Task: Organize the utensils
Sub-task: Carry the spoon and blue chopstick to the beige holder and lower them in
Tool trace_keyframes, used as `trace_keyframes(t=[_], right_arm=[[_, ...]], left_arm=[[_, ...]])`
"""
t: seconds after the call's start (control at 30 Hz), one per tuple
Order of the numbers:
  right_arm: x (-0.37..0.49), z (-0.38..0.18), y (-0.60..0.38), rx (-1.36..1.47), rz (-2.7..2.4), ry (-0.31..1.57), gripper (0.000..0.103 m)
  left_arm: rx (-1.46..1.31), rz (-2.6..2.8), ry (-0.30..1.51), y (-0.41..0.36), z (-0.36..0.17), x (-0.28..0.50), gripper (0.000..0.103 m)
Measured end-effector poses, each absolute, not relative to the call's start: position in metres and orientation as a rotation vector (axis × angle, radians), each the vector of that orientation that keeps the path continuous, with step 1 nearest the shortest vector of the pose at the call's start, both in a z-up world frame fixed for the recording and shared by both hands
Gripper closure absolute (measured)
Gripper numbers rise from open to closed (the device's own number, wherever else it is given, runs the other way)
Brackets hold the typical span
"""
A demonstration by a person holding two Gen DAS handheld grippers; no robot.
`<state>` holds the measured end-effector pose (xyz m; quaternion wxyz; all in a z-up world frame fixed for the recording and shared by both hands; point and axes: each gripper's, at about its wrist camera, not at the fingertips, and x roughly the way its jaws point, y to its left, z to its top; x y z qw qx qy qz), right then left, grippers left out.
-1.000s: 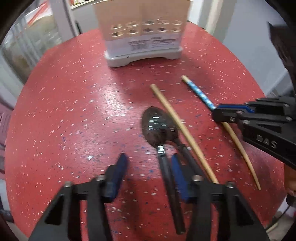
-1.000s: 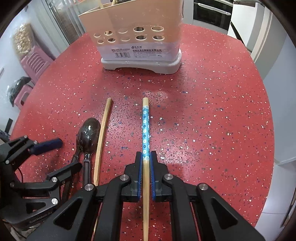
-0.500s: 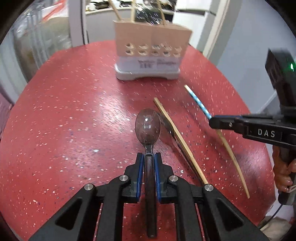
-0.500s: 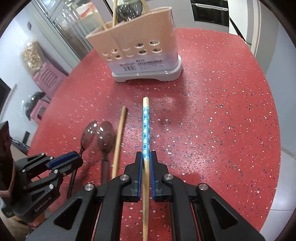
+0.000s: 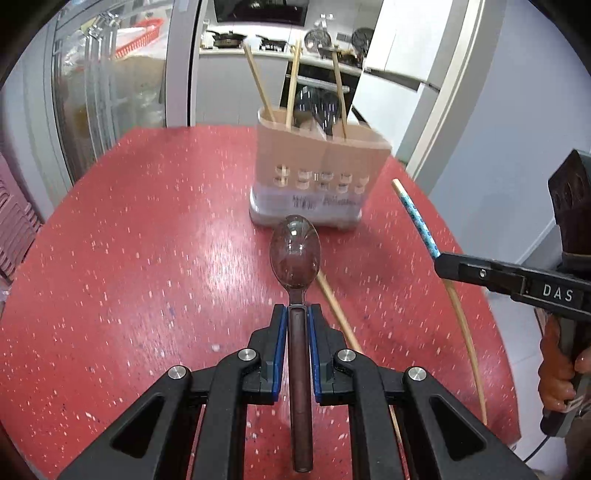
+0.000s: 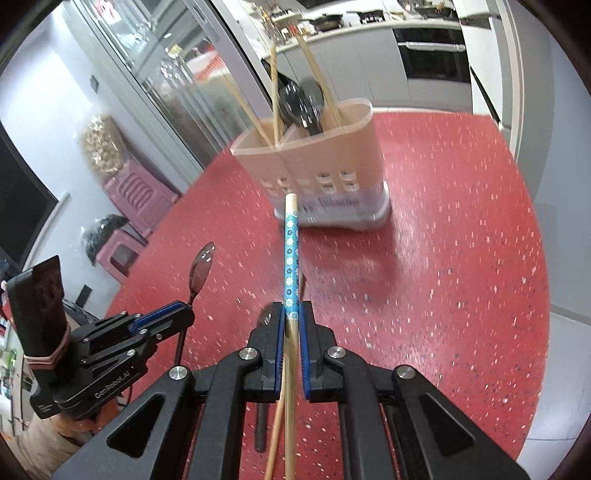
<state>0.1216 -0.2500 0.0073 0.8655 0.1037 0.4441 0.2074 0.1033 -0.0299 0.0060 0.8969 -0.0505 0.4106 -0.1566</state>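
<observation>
Left tongs (image 5: 296, 325) clamped on spoon (image 5: 294, 254), right tongs (image 6: 291, 325) on patterned chopstick (image 6: 291, 251), probably bound for holder (image 5: 321, 173), centre frame.

My red speckled counter (image 5: 129, 240) is round and glossy, catching pale glare from light overhead. Behind it runs a kitchen worktop (image 6: 369, 27) with pans (image 6: 327, 20) on a hob, grey cabinets below and a built-in oven (image 6: 432, 55) with a dark door. To my left stands a glass-fronted cabinet (image 5: 96, 103). Pink plastic stools (image 6: 136, 195) sit on the floor by it, one under a clear bag of something pale (image 6: 99, 146). To my right the wall (image 5: 517, 129) is plain bluish-white.
</observation>
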Motion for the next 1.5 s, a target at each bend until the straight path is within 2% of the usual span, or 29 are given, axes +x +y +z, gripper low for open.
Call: trace_keyframes(t=[0.43,0.77,1.2,1.5], right_arm=[[0.164,0.076,-0.262,0.288,0.394,0.756,0.095],[0.213,0.119,-0.257,0.285,0.368,0.647,0.095],[0.273,0.132,-0.254,0.265,0.29,0.496,0.095],[0.301,0.12,-0.246,0.223,0.242,0.421,0.095]], left_arm=[[-0.219,-0.295,0.645,-0.006,0.084,0.158,0.066],[-0.252,-0.295,0.56,-0.014,0.117,0.217,0.066],[-0.254,-0.259,0.463,-0.031,0.123,0.278,0.066],[-0.25,-0.252,0.413,-0.04,0.1,0.298,0.066]])
